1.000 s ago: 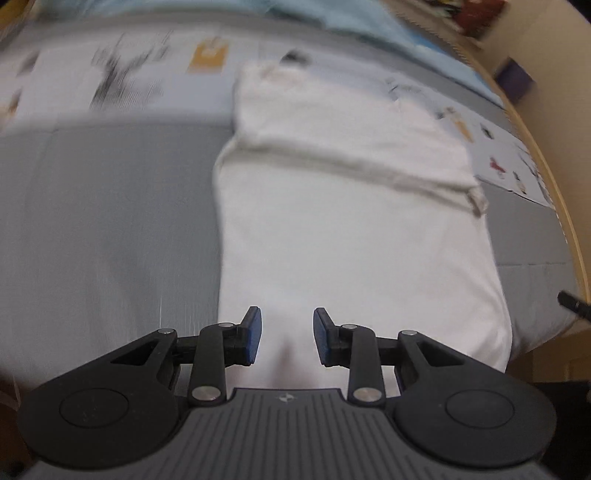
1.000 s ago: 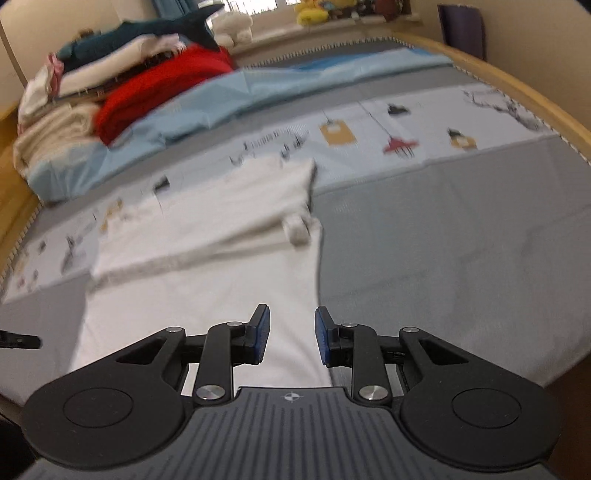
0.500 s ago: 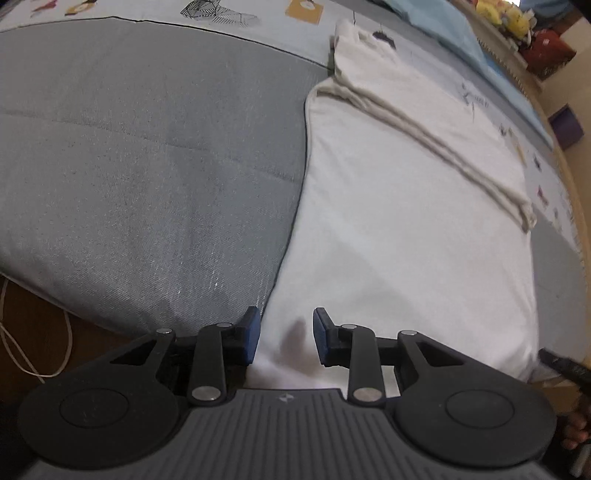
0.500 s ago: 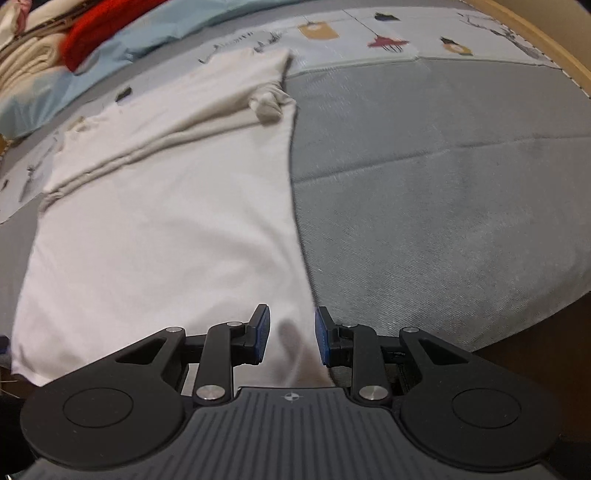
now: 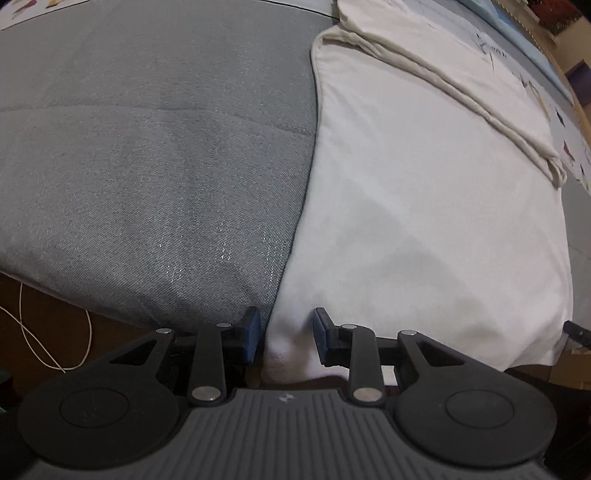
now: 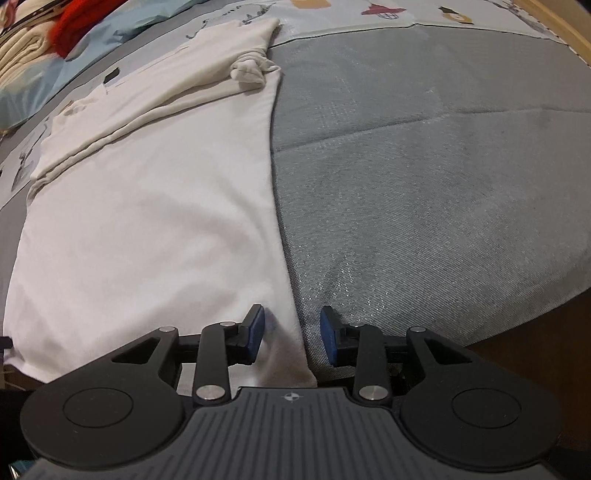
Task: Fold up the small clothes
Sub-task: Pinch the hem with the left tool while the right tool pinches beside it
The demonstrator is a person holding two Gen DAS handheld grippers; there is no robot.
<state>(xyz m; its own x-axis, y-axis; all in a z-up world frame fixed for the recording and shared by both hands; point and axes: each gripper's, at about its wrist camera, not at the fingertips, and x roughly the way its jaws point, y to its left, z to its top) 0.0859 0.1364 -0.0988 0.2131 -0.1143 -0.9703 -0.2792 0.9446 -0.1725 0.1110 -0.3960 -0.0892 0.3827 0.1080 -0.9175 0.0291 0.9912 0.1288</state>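
Observation:
A white garment lies flat on the grey bed cover, its far part folded over into a thick band. My left gripper points down at the near left corner of the hem. The cloth lies between its blue pads, which stand apart from it. In the right wrist view the same garment fills the left half. My right gripper straddles the near right corner of the hem. Its jaws are opening, and the pads do not press on the cloth.
The bed's near edge runs just under both grippers, with dark floor below and a white cable on it. A pile of red and cream clothes lies at the far left, by a light blue sheet. A wooden rim bounds the bed's far right.
Both grippers have sunk toward the garment's near hem and tipped further down, so each corner now lies between the pads. The right jaws stand slightly wider.

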